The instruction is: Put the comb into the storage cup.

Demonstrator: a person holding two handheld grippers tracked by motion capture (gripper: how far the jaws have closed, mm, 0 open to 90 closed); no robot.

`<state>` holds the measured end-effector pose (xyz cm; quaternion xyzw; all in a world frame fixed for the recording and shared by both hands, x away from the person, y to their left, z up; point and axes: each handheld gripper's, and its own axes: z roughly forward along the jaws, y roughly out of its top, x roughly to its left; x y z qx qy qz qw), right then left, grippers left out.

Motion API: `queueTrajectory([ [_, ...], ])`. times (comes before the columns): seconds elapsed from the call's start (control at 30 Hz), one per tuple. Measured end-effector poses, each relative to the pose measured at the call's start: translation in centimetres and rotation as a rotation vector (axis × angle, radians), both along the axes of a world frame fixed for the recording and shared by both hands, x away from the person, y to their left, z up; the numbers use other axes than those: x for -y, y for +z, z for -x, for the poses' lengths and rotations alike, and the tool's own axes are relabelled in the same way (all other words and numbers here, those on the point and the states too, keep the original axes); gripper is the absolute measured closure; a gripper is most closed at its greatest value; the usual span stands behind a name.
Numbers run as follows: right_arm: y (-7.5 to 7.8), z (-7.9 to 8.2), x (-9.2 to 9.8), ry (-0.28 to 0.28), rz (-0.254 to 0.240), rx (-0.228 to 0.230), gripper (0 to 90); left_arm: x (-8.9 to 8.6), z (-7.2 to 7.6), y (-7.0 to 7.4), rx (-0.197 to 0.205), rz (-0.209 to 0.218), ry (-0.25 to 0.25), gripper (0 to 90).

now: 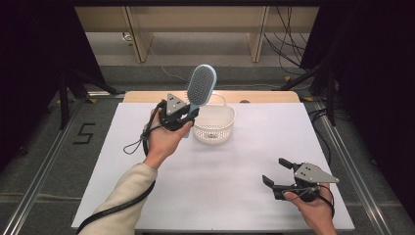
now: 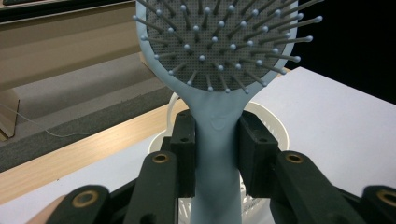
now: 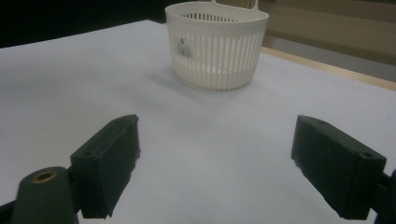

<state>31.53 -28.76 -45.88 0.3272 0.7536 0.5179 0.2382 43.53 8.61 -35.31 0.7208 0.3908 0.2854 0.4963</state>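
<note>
Hairbrush (image 1: 201,85) pinched by handle in left claw (image 1: 188,115), raised head-up at basket's (image 1: 214,128) ten o'clock, likely for dropping in. Right claw (image 1: 275,171) spread, idle over tabletop (image 1: 220,171) at five o'clock.

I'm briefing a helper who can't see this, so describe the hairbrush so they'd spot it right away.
Start at the white table and find the white slatted basket near its far edge. Just left of it, the left gripper clamps the handle of a pale blue hairbrush, raised above the table. It is the only blue thing, with a grey bristle pad.
</note>
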Motion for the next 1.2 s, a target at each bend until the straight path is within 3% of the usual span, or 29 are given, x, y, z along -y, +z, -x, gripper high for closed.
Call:
queueTrajectory([
  [1.2, 0.0, 0.0, 0.0, -0.003, -0.008, 0.002, 16.1, 1.1, -1.0, 1.0, 0.013, 0.004, -0.015, 70.1],
])
